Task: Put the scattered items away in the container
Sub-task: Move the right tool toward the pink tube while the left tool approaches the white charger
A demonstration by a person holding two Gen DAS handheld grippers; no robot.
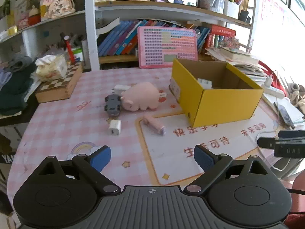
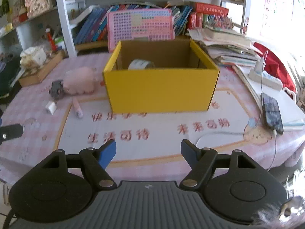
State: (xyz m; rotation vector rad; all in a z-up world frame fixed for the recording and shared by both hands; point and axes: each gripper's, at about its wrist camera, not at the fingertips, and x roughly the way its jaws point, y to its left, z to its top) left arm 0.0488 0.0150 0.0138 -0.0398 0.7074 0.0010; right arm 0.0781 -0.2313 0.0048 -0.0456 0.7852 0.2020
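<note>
Left gripper [image 1: 152, 157] spread, empty | right gripper [image 2: 148, 152] spread, empty | yellow box [image 2: 162, 87] frame centre, white item inside | pink plush pig [image 1: 142, 96], grey toy car [image 1: 112, 105], white charger [image 1: 115, 127], pink tube [image 1: 154, 125] left of box on counter [image 1: 57, 118] | risk: car touches pig; grasping either likely drags its neighbour.

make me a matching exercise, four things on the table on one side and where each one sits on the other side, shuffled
Things:
1. pink plush pig
2. grey toy car
3. white charger cube
4. white item

Places:
a. inside the yellow box
b. alone on the checked cloth, nearest the left claw
c. lying on its side, left of the box
d. pressed against the pig's head end

Pairs: 1-c, 2-d, 3-b, 4-a
</note>
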